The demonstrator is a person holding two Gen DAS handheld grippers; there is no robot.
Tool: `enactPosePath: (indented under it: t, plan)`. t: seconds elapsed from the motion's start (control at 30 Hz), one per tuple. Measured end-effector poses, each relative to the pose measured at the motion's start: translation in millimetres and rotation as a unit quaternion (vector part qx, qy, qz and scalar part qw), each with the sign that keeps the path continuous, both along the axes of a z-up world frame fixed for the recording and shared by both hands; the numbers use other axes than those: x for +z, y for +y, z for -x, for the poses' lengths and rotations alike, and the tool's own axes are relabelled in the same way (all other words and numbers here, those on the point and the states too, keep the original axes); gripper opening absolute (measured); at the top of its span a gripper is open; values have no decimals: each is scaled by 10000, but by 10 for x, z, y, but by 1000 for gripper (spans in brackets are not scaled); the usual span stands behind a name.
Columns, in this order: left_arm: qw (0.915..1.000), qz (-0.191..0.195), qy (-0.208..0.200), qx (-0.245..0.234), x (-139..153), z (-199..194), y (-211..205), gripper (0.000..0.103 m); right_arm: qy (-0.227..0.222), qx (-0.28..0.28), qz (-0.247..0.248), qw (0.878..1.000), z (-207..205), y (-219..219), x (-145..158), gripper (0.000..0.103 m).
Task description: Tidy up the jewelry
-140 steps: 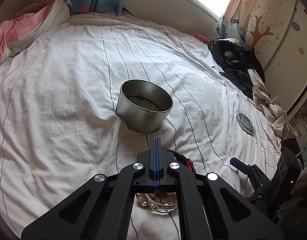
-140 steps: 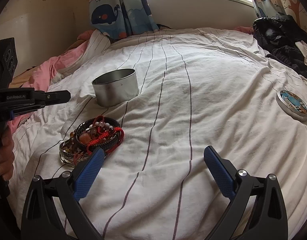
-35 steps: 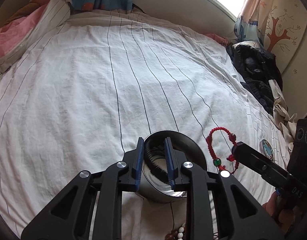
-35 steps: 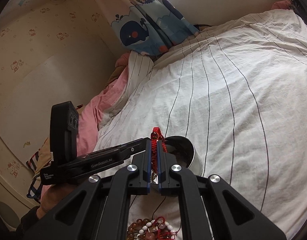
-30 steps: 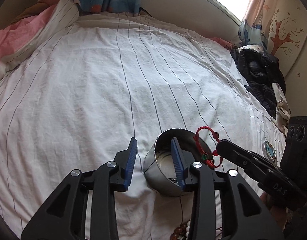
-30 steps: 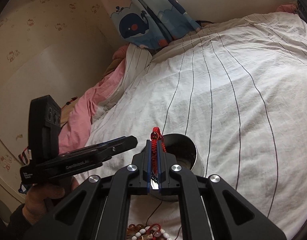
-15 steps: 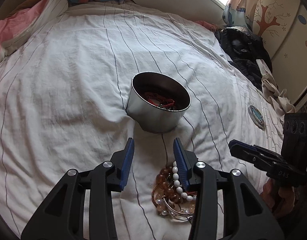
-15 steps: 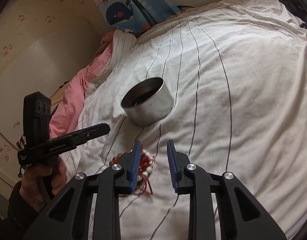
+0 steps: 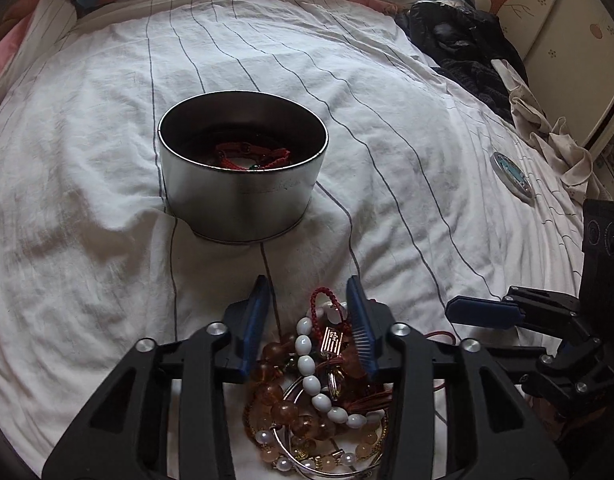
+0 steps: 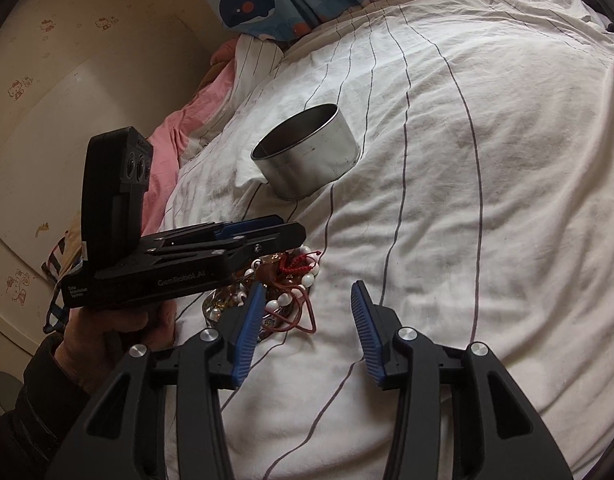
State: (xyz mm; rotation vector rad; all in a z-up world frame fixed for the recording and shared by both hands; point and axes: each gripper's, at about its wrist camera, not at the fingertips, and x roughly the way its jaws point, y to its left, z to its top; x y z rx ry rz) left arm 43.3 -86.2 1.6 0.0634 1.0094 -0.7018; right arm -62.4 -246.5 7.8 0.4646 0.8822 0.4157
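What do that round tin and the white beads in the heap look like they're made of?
The round silver tin looks like thin sheet metal: dull brushed shine, rolled rim. The oval white beads look glossy and opaque, perhaps plastic, glass or shell; the pictures cannot settle which.

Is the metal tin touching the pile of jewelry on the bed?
Apart. In the left wrist view, a strip of bare sheet separates the metal tin from the pile of jewelry; the right wrist view shows the same gap.
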Motion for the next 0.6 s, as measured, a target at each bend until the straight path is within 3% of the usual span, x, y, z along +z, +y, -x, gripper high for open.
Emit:
enactPosePath:
  t: [0.03,0.07,0.33,0.53,0.6]
  plan:
    - [10000,10,25,-55,4,5,-10,6,-11,44,2,10000,12,13,-10,49]
    - [9999,80,42,-100,20,12,-8,4,-23,88,14,10000,15,37,-12,49]
    - [9963,847,-50,128,323,-26,270,3,-360,369,584,9970,14,284,97,65]
    - [9938,1053,-160,328,474,-84,428,3,-289,590,1087,9919,-75,477,28,66]
    - [9936,1055,-177,375,493,-97,449,3,-273,616,1006,9926,-70,474,2,64]
